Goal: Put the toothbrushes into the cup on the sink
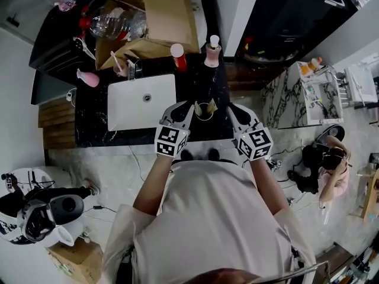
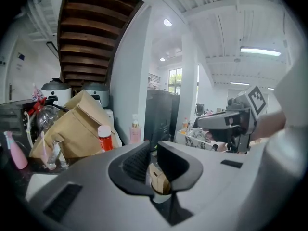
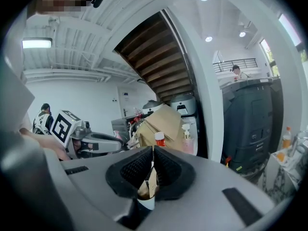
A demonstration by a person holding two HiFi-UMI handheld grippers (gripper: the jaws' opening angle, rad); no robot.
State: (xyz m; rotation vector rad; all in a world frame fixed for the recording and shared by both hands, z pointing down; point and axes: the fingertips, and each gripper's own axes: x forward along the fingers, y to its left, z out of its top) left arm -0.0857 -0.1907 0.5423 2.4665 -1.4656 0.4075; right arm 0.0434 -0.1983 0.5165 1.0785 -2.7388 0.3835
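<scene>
A white cup point(image 1: 205, 112) stands on the black counter point(image 1: 95, 123) just right of the sink, with brown card toothbrush packs sticking out of it. My left gripper point(image 1: 190, 107) reaches its left side and my right gripper point(image 1: 228, 108) its right side. In the left gripper view a brown pack point(image 2: 160, 179) fills the narrow gap between the jaws of the left gripper point(image 2: 154, 150), above the cup point(image 2: 162, 197). In the right gripper view the right gripper point(image 3: 153, 153) is shut on a thin brown pack point(image 3: 150, 183) over the cup point(image 3: 147, 202).
The white sink basin point(image 1: 142, 102) lies left of the cup, its faucet point(image 1: 133, 68) behind it. A red-capped bottle point(image 1: 177, 57), a pink pump bottle point(image 1: 212, 52) and a cardboard box point(image 1: 157, 16) stand at the back. A person point(image 1: 331, 164) crouches on the floor at right.
</scene>
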